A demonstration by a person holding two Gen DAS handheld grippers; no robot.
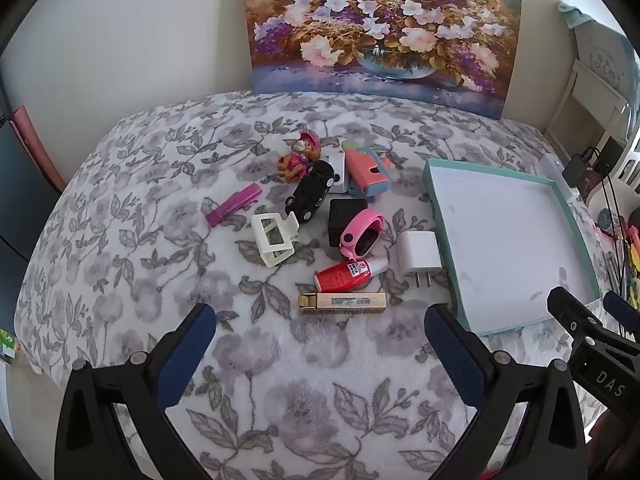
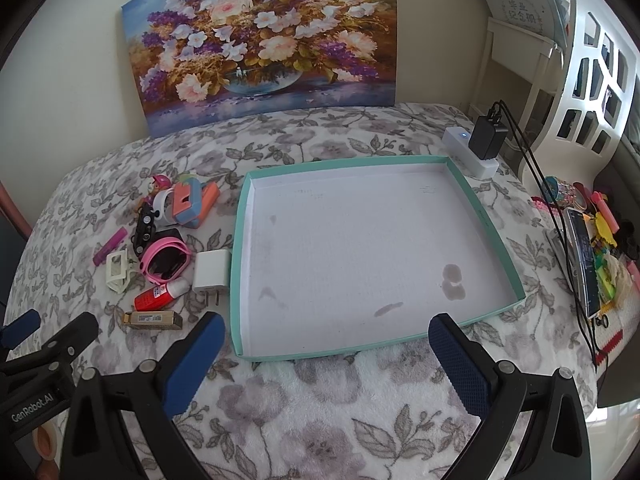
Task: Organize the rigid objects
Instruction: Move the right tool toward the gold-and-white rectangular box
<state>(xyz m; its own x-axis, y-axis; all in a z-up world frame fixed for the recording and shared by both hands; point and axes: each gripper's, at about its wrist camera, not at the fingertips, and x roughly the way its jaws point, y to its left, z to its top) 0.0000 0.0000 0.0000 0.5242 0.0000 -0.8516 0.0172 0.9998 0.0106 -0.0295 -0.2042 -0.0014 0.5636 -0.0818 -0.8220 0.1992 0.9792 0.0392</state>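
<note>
A heap of small objects lies on the floral blanket: a gold lighter (image 1: 342,303), a red bottle (image 1: 348,275), a white charger plug (image 1: 418,258), a pink watch (image 1: 362,234), a black cube (image 1: 345,216), a black toy car (image 1: 311,195), a white hair clip (image 1: 274,238), a purple clip (image 1: 234,204) and a pup figure (image 1: 298,156). A shallow teal tray (image 2: 496,224) with nothing in it lies to their right. My left gripper (image 1: 320,348) is open, just short of the lighter. My right gripper (image 2: 326,354) is open over the tray's near edge.
A flower painting (image 2: 260,40) leans on the wall behind. A white power strip (image 2: 472,152) with a black adapter sits behind the tray. Cables, a phone and bright clutter (image 2: 592,256) lie at the right edge. A white shelf (image 2: 592,80) stands at the far right.
</note>
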